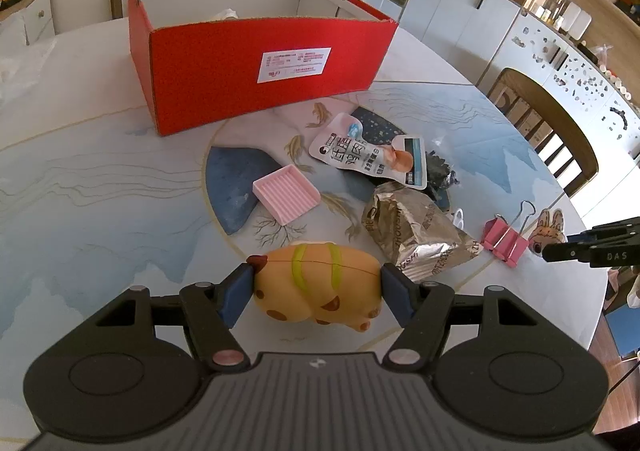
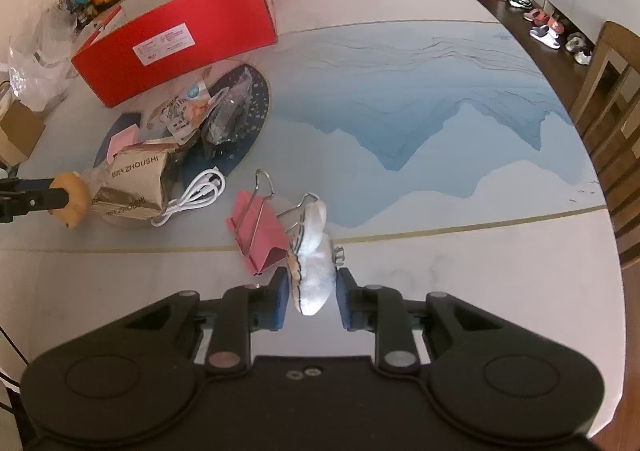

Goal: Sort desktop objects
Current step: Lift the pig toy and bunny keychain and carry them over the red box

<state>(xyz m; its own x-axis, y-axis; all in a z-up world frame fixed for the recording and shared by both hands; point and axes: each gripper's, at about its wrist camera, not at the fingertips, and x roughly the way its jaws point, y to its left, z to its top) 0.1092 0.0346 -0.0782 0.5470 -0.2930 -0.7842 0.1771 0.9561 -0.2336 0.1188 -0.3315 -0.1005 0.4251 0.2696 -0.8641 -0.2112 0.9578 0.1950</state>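
My left claw [image 1: 318, 283]: clenched on the orange animal toy [image 1: 320, 283], one blue pad on each end; it sits nearest the lens, over the table [image 1: 100, 219].
Orange animal toy: yellowish, with brown spots and two green stripes, seen from the side in my right view.
My right claw [image 2: 311, 291]: the pads bracket the flat rabbit charm [image 2: 314, 251], but with a gap showing on the right; whether I am really gripping it I cannot tell.
Rabbit charm: edge-on between my right pads, white back toward the right pad, printed face to the left.
Pink binder clip [image 2: 258, 233]: on the table, just beside the charm on its left, wire handles up.
Foil bag [image 1: 416, 231]: crumpled, beyond the toy and to the right.
White cable [image 2: 192, 197]: coiled against the foil bag.
Pink ridged tray [image 1: 286, 195]: on the table beyond the toy, left of the foil bag.
Snack pouch [image 1: 368, 151]: printed, lying beyond the foil bag.
Red box [image 1: 260, 67]: open top, white label on its side, at the far side of the clutter.
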